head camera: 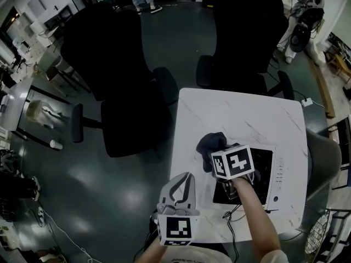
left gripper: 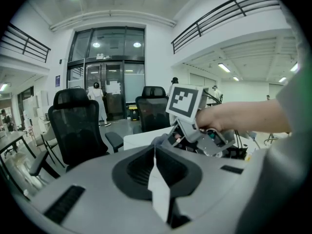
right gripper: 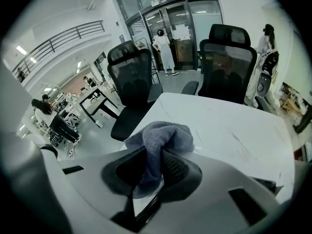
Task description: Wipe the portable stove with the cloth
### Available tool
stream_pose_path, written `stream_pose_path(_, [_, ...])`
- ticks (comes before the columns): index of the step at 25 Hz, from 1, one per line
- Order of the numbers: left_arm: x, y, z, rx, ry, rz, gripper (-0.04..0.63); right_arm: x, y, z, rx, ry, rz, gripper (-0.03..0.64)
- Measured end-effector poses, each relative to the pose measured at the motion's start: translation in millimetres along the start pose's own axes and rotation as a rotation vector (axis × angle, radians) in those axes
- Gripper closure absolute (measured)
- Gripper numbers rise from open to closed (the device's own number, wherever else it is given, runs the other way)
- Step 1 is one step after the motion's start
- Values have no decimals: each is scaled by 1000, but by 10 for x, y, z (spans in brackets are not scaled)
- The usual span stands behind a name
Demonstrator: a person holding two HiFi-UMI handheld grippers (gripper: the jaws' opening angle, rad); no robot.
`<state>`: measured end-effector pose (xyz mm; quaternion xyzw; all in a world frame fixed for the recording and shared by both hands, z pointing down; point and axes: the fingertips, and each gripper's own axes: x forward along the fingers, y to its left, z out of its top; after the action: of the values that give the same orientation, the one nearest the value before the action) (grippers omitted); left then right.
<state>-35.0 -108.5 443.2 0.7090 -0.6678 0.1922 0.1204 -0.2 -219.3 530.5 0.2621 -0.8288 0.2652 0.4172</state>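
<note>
Closest to the person, the left tongs (head camera: pixel 183 178) hang over the near edge of the bench (head camera: pixel 241 114), their jaws pressed together with nothing between them. Just ahead and to their right, the right tongs (head camera: pixel 218 153) are clamped on the grey cloth (head camera: pixel 211 142), which bunches out past the tips and hangs down between the jaws. The portable stove (head camera: pixel 262 167), with a black top in a white frame, lies directly under and to the right of the right tongs. The cloth sits at its far left corner. A thin black cable (head camera: pixel 230 219) trails off the stove's near side.

Only the head view shows the stove plainly. The right gripper view shows the cloth (right gripper: pixel 161 133) pinched in the jaws and bare white bench beyond it, with hardly any of the stove. The left gripper view catches the right tongs from the side, with the hand (left gripper: pixel 220 118) holding them.

Beyond both tongs, two black office chairs (head camera: pixel 118 75) stand at the bench's far side, and past those the gripper views show glass doors (left gripper: pixel 109 89).
</note>
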Motion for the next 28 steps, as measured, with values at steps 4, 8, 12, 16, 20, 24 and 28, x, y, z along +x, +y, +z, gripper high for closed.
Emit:
stream_pose_path(4, [74, -19, 16, -25, 8, 11, 573, 30, -63, 53, 4, 2, 5, 528])
stream_pose_path(8, [179, -21, 131, -16, -2, 2, 572, 55, -97, 119, 6, 9, 13, 528])
stream_pose_path(12, [277, -10, 235, -20, -13, 9, 574, 53, -151, 231, 28, 5, 32, 528])
stream_pose_path(16, [381, 6, 312, -24, -12, 21, 572, -34, -289, 410, 46, -39, 31, 528])
stream_pose_path(20, [437, 15, 445, -18, -27, 24, 572, -153, -492, 558, 85, -82, 27, 528])
stream_pose_path(24, [474, -12, 496, -9, -31, 24, 572, -194, -753, 542, 72, -74, -25, 528])
stream_pose_path(28, [525, -65, 445, -22, -11, 26, 572, -172, -887, 398, 72, -40, -37, 528])
